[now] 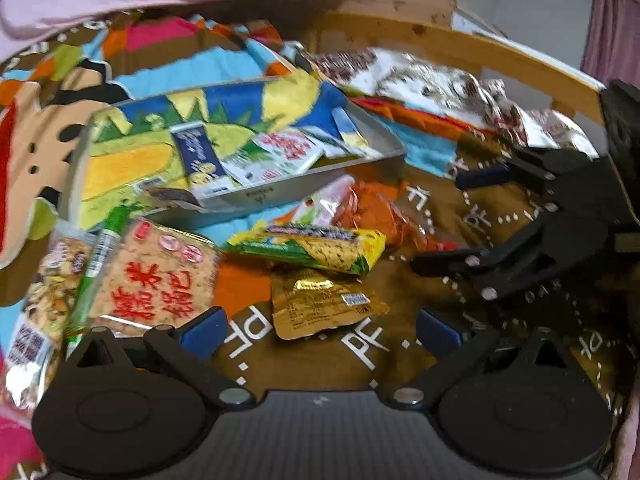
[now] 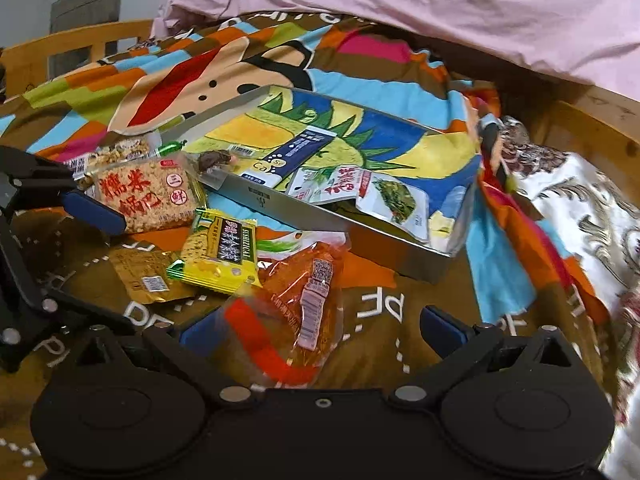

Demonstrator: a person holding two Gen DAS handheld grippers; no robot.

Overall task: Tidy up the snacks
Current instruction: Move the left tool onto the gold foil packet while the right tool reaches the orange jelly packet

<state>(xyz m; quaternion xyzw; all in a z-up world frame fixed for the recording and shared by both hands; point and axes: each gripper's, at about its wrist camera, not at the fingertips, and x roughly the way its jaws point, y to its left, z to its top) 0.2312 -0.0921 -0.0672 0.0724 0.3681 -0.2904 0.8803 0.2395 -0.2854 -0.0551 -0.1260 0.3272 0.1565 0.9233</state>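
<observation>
Both wrist views look low across one snack tray.

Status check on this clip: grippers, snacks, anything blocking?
Left gripper open, empty, over gold packet. Right gripper open, empty, orange packet between its fingers. Metal tray holds three packets; several lie loose on bedspread. No obstruction.

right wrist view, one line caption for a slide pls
Open right tool hovers over an orange snack packet on a colourful blanket, beside a metal tray holding sachets.
</observation>
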